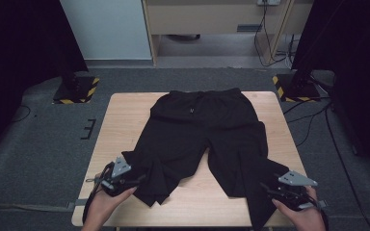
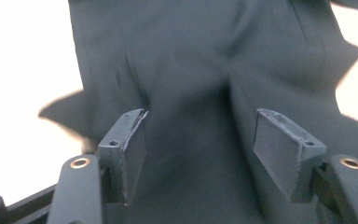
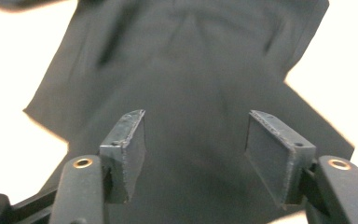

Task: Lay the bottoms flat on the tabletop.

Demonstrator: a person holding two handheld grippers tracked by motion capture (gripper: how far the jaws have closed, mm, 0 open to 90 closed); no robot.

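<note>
Black trousers (image 1: 207, 139) lie spread on the table (image 1: 125, 115). Left gripper (image 1: 139, 179) and right gripper (image 1: 266, 188), lower frame, stand wide, nothing gripped. Each hem is best taken squarely before closing.

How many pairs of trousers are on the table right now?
1. The black trousers lie spread on the table, waistband at the far edge, legs toward the person, one near each tool: left tool, right tool. Nothing seems hidden under them.
</note>
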